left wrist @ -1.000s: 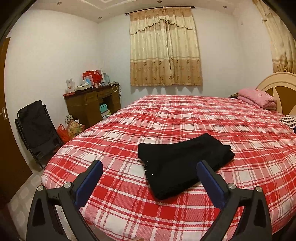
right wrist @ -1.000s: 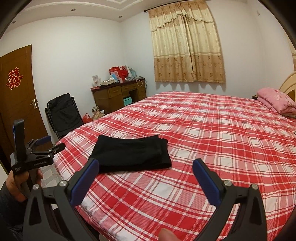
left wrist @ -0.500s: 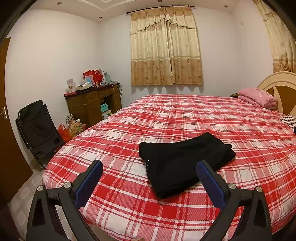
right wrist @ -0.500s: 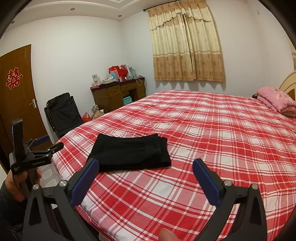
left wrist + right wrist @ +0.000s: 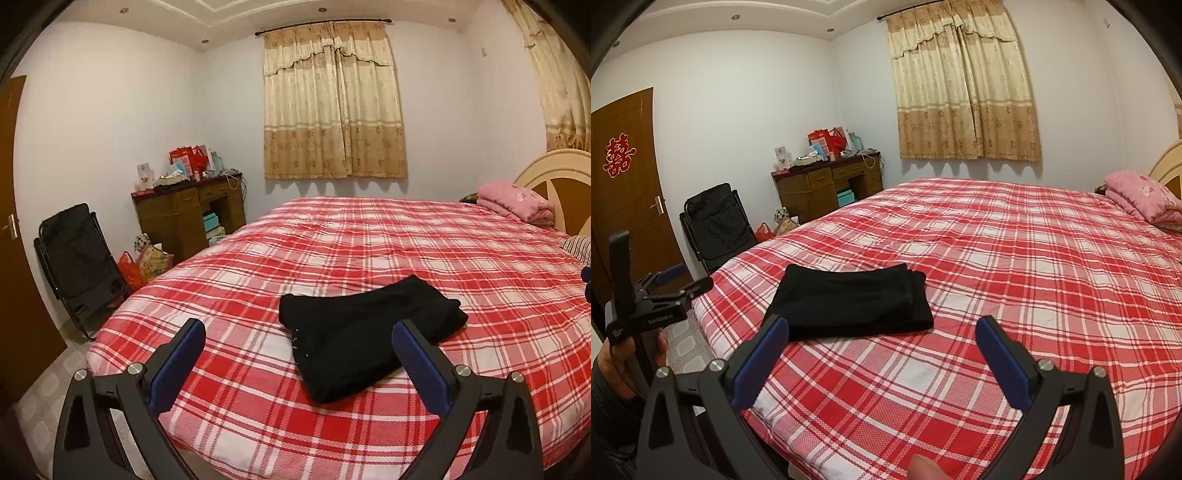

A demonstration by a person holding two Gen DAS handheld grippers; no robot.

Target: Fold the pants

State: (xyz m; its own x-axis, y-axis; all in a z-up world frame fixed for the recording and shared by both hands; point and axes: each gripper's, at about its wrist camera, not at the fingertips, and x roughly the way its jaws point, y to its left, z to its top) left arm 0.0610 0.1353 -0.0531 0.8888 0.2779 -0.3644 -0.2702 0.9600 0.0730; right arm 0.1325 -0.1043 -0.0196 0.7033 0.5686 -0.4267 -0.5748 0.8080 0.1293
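Folded black pants [image 5: 365, 332] lie ahead of both spread tools

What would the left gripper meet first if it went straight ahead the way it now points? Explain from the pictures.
Probably the folded black pants on the plaid bedspread: they lie just ahead of the open left gripper, slightly toward its right finger. Depth is unclear, so it might touch the bedspread first.

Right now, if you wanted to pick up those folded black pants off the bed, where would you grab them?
Probably at the thick, layered end of the black pants, on the right in the right wrist view, where stacked edges give something to pinch. The bundle lies flat on the bed, so the open right tool should come in low from the near edge, one finger sliding underneath.
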